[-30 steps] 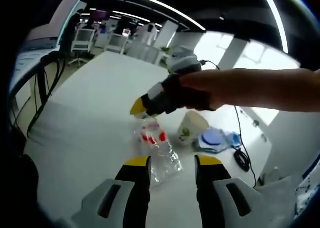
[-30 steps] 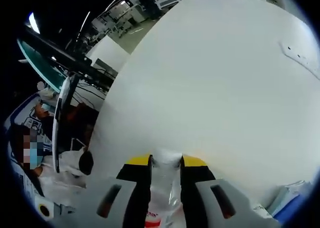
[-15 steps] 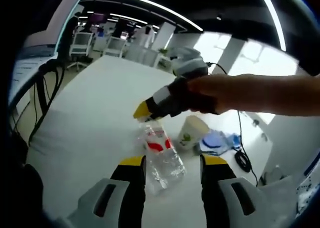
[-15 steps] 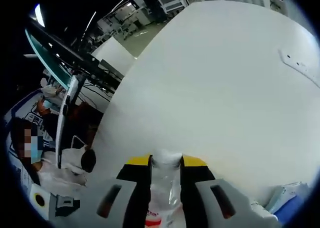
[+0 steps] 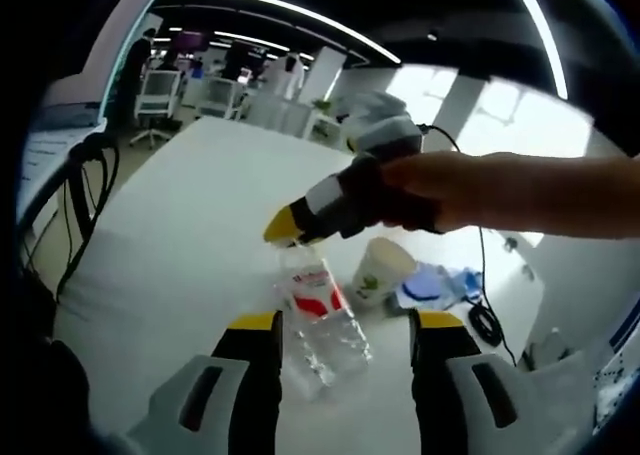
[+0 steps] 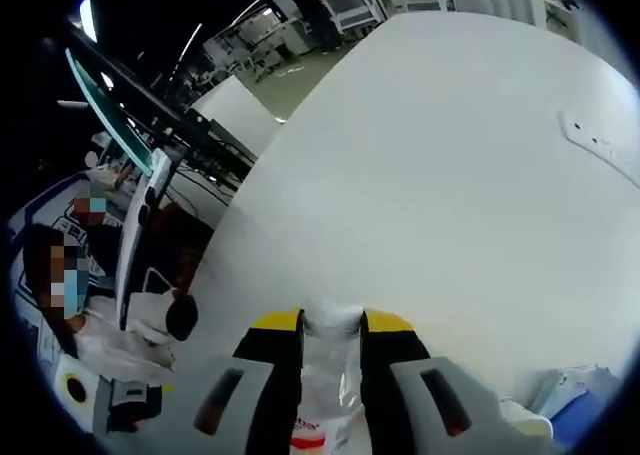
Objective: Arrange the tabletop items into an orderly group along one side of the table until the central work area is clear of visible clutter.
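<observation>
- White tabletop (image 5: 170,245) spreads across the middle of the left gripper view, and it takes up the upper right of the right gripper view too, where a flat white strip (image 6: 598,147) lies on it near the right edge.
- Right of centre in the left gripper view a paper cup (image 5: 379,271) with a green print stands on the table, just beside a small heap of blue and white packets (image 5: 432,283); a black cable (image 5: 484,305) runs down past them toward the lower right.
- Office chairs (image 5: 160,95) and desks sit at the upper left, beyond the table's far edge.
- In the right gripper view a dark monitor (image 6: 135,135) on a stand fills the left side, with a seated person below it; a blue and white packet corner shows at the lower right.
- Clear plastic bottle (image 5: 318,310) with a red and white label sits at centre-bottom of the left gripper view, tilted, its neck toward the upper left.
- The right gripper (image 5: 283,227) comes in from the right, held by a bare arm — its yellow tips are clenched on the bottle's neck.
- In its own view the right gripper (image 6: 332,322) has the bottle's cap end pinched between both jaws at bottom centre.
- The left gripper (image 5: 342,323) is released — its jaws stand wide apart on either side of the bottle's lower body; whether they touch it I cannot tell.
</observation>
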Demonstrator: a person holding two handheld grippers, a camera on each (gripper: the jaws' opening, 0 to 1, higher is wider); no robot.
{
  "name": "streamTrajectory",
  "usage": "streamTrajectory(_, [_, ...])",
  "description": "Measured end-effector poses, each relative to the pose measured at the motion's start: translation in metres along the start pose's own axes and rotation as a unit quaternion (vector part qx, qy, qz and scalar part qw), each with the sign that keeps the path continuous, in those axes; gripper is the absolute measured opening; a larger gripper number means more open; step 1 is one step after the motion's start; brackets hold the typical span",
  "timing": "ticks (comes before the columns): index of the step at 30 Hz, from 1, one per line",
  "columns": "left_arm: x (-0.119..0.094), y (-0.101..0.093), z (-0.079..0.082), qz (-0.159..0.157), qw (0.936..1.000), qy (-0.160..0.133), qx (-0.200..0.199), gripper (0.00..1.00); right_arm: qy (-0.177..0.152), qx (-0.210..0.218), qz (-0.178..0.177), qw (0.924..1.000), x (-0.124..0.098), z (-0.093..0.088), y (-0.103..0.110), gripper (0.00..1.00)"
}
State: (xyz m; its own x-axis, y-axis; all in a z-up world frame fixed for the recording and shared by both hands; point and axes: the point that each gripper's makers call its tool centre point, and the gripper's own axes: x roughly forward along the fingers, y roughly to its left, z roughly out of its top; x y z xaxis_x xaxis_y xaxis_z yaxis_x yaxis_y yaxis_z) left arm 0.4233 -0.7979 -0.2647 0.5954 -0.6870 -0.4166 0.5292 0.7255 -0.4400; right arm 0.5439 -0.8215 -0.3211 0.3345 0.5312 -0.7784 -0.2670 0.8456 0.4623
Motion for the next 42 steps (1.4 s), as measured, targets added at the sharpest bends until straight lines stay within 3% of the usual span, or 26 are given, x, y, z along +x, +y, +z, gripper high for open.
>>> streamTrajectory(29, [0.012, 0.005, 0.016, -0.009, 0.9997, 0.001, 0.021, 0.52, -0.022, -0.011, 0.010, 0.9996, -0.017, 0.006, 0.009, 0.18])
streamTrajectory(42, [0.026, 0.012, 0.021, -0.018, 0.9989, 0.014, 0.040, 0.54, -0.030, -0.015, 0.015, 0.9993, -0.026, 0.003, 0.010, 0.18])
